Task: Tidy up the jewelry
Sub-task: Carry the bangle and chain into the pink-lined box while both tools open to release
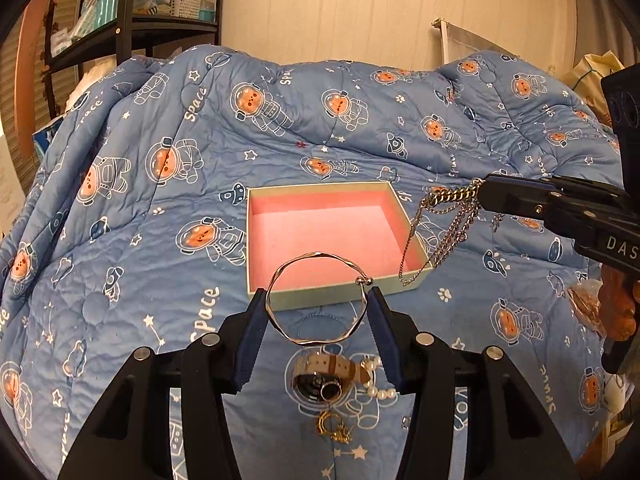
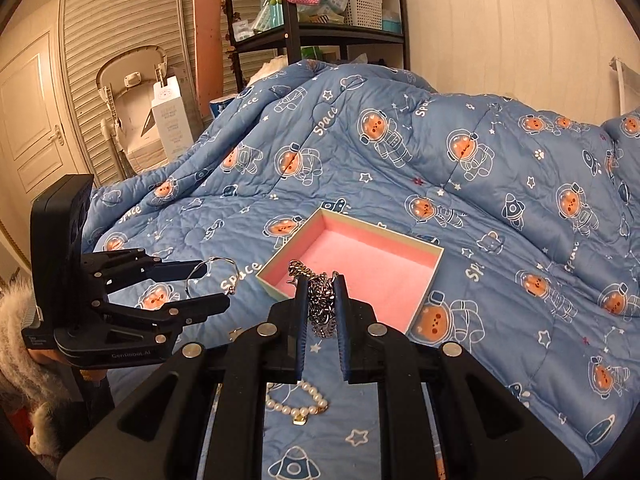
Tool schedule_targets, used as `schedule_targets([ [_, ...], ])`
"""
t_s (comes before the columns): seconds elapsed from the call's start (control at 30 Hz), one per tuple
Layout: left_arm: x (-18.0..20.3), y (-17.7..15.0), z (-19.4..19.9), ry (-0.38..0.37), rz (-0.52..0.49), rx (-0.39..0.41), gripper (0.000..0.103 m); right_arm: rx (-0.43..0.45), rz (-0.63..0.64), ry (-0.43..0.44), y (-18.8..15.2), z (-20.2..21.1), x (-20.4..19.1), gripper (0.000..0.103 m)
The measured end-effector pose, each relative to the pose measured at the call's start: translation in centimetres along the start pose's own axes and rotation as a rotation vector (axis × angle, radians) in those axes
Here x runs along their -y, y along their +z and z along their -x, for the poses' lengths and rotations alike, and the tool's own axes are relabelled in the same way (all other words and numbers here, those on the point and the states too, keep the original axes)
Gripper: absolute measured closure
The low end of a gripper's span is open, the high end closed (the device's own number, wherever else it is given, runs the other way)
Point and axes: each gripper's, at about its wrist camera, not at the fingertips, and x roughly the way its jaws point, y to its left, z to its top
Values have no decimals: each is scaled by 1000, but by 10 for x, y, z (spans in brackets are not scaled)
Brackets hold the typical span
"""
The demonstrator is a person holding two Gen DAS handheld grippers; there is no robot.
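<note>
My left gripper point(image 1: 317, 296) is shut on a twisted silver bangle point(image 1: 316, 255), which spans the gap between its pads, above the near rim of the box. The box point(image 1: 332, 236) is open, pink-lined and empty, and lies on the blue quilt. My right gripper point(image 2: 321, 282) is shut on a bunched silver chain point(image 2: 322, 308). Loops of the chain point(image 1: 452, 196) dangle over the box's right corner. In the right wrist view, the left gripper point(image 2: 214, 284) with the bangle point(image 2: 212, 261) hovers left of the box point(image 2: 360, 272).
On the quilt point(image 1: 160, 240) below my grippers lie a wristwatch point(image 1: 320, 380), a pearl bracelet point(image 2: 296, 400) and a small gold piece point(image 1: 332, 428). A black shelf point(image 2: 312, 32) with baskets stands behind the bed. A fluffy sleeve point(image 2: 16, 320) is at the left edge.
</note>
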Motion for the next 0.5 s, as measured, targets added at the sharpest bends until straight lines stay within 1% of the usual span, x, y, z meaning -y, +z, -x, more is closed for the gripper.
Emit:
schedule_targets([
  [0.13, -6, 16, -30, -17, 6, -34, 54, -16, -12, -21, 11, -28, 12, 90],
  [0.3, -18, 33, -71, -32, 63, -83, 54, -60, -72, -23, 14, -64, 33, 90],
  [0.37, -20, 37, -85, -47, 78, -98, 54, -82, -75, -29, 13, -79, 39, 90],
  [0.5, -26, 39, -112, -49, 111, -137, 54, -120, -83, -51, 9, -104, 52, 90],
])
